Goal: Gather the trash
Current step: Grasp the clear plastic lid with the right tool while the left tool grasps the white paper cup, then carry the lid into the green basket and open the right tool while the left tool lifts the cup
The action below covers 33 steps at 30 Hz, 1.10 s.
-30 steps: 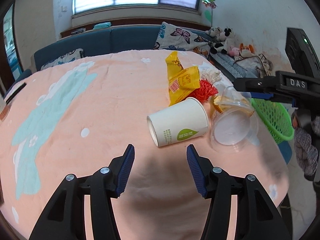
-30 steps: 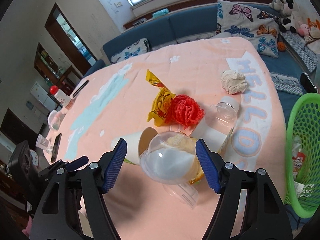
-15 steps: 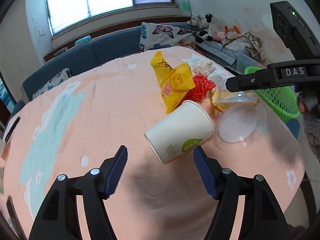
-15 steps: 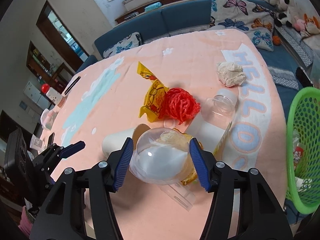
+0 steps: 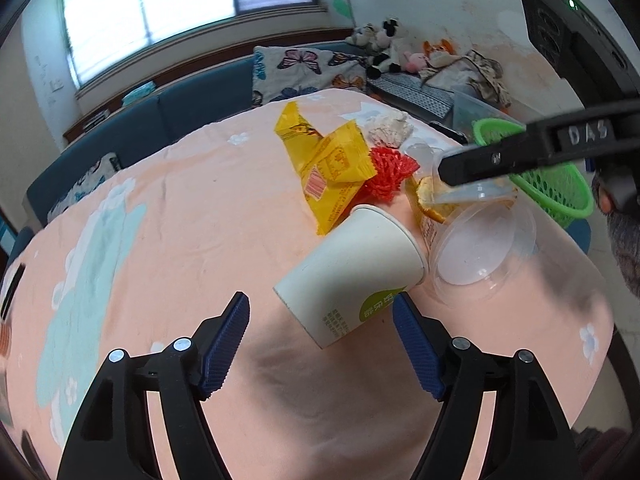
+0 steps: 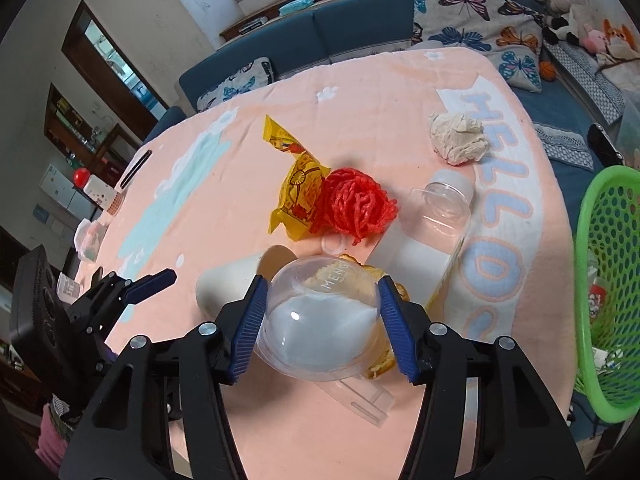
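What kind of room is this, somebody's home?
Most likely a home living room: a blue sofa with butterfly cushions, stuffed toys piled in the corner, and a table under a peach blanket with trash scattered over it.

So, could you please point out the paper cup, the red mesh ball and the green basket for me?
paper cup (image 5: 352, 268), left wrist view, on its white side wall.
red mesh ball (image 6: 354, 204), right wrist view, on the middle of the netting.
green basket (image 6: 608, 280), right wrist view, on its perforated wall.
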Available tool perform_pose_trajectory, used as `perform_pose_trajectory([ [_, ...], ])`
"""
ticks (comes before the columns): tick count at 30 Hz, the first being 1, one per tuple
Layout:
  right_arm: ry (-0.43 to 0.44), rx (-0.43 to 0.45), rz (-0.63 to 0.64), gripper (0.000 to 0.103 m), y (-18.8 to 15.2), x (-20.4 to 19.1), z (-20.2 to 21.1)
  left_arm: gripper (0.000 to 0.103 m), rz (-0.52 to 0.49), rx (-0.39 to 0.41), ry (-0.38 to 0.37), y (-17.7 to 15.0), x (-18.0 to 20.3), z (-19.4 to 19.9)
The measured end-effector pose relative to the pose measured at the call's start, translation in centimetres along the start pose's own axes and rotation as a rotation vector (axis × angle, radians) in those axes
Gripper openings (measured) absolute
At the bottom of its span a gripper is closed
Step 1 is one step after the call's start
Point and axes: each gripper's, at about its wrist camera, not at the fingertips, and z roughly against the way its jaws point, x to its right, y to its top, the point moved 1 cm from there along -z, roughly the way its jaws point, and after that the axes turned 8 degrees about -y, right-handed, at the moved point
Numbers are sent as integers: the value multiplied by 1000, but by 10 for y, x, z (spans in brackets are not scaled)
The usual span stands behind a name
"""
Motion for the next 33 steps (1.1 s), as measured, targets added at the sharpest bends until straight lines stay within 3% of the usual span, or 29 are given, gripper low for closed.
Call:
perform_pose_trajectory([
  [5, 12, 37, 1, 57, 2, 2, 18, 81, -82, -16, -46, 6, 3, -7],
  [13, 17, 85, -13, 57, -3, 14, 51, 82, -204, -69, -87, 18, 4, -28],
  [23, -49, 88, -74, 57, -18, 55, 66, 83, -321, -123, -148, 22, 5, -47],
  [31, -124, 81, -151, 57, -29, 100, 70, 82, -307, -135, -183, 25, 3, -61],
  [33, -153, 88, -160, 57, -31, 111, 72, 78, -299, -132, -186, 25, 4, -62],
])
